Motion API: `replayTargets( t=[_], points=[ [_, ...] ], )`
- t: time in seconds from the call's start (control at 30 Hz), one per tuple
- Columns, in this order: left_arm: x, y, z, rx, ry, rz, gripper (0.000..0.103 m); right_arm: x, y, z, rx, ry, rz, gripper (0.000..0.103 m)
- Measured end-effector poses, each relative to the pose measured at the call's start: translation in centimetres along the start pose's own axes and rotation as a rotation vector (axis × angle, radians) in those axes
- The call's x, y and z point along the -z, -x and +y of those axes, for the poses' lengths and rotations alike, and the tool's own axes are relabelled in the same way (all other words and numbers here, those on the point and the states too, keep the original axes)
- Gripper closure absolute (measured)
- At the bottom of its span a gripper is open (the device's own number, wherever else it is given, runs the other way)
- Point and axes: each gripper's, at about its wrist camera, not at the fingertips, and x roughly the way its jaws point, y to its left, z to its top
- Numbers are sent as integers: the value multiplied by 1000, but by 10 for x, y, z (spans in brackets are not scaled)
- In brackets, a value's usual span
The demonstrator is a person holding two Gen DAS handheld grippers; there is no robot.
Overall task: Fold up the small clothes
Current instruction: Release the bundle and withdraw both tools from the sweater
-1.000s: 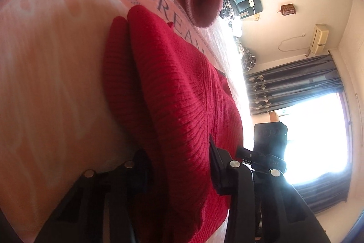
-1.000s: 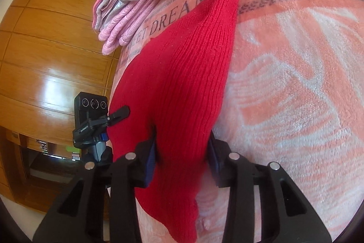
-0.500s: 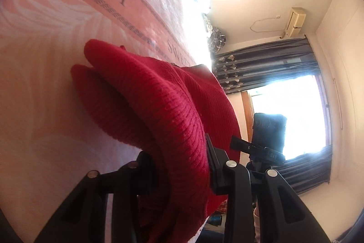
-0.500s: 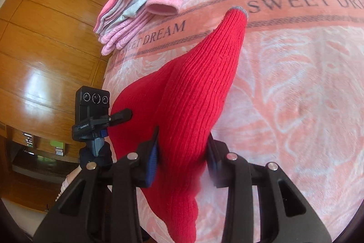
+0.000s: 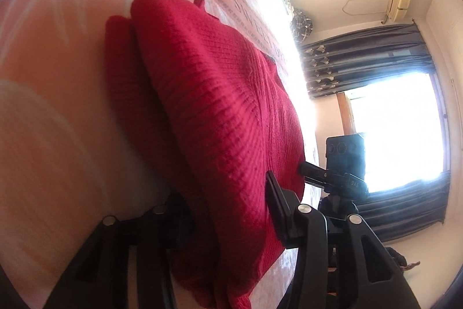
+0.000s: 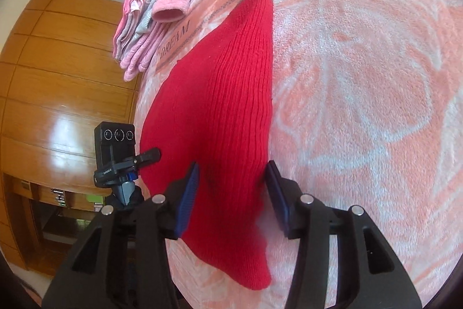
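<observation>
Red ribbed knit sweater point(image 6: 220, 94) lies on the pink patterned bed blanket point(image 6: 361, 83), long axis running away toward the frame's top. Right tongs point(image 6: 231, 187) straddle its near end, spread apart; left tongs point(image 5: 228, 199) look clamped on the fold.

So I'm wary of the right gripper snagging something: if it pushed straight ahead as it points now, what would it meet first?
Probably only more of the red knit sweater, which already lies between the right gripper's fingers and stretches ahead to its grey-trimmed cuff. Beyond that is the pink blanket; depth is unclear.
</observation>
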Motion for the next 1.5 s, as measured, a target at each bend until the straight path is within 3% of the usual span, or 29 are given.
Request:
replayTargets(
  t=[0.13, 0.2, 0.27, 0.33, 0.37, 0.6, 0.7, 0.8, 0.87, 1.03, 1.2, 1.33, 1.5],
  points=[
    [31, 6, -26, -143, -136, -11, 37, 33, 4, 2, -3, 10, 47, 54],
    [45, 6, -34, -199, -177, -13, 36, 47, 0, 3, 14, 22, 65, 54],
    [54, 5, -40, -238, -209, -22, 36, 57, -4, 4, 28, 34, 82, 68],
    [66, 3, -50, -268, -238, -27, 36, 64, -5, 4, 46, 45, 88, 81],
    [70, 2, -52, -281, -251, -25, 36, 66, -4, 4, 43, 43, 82, 83],
    [86, -12, -68, -378, -418, -28, 36, 76, -12, -8, 84, 2, 77, 86],
    [85, -12, -72, -379, -430, -38, 33, 78, -9, -6, 105, 8, 74, 86],
    [80, 0, -67, -357, -343, -49, 33, 77, -6, 5, 133, 16, 66, 80],
    [82, 11, -70, -357, -286, -70, 33, 76, -1, 20, 185, 36, 53, 61],
    [90, 41, -98, -432, -287, -126, 33, 83, 32, 55, 337, 92, -42, 41],
    [95, 59, -137, -492, -223, -157, 33, 92, 50, 83, 402, 46, -78, 38],
    [112, 76, -174, -541, -234, -169, 33, 111, 71, 118, 511, 112, -121, 27],
    [144, 103, -216, -580, -268, -254, 25, 142, 101, 148, 516, 120, -192, 20]
  ],
)
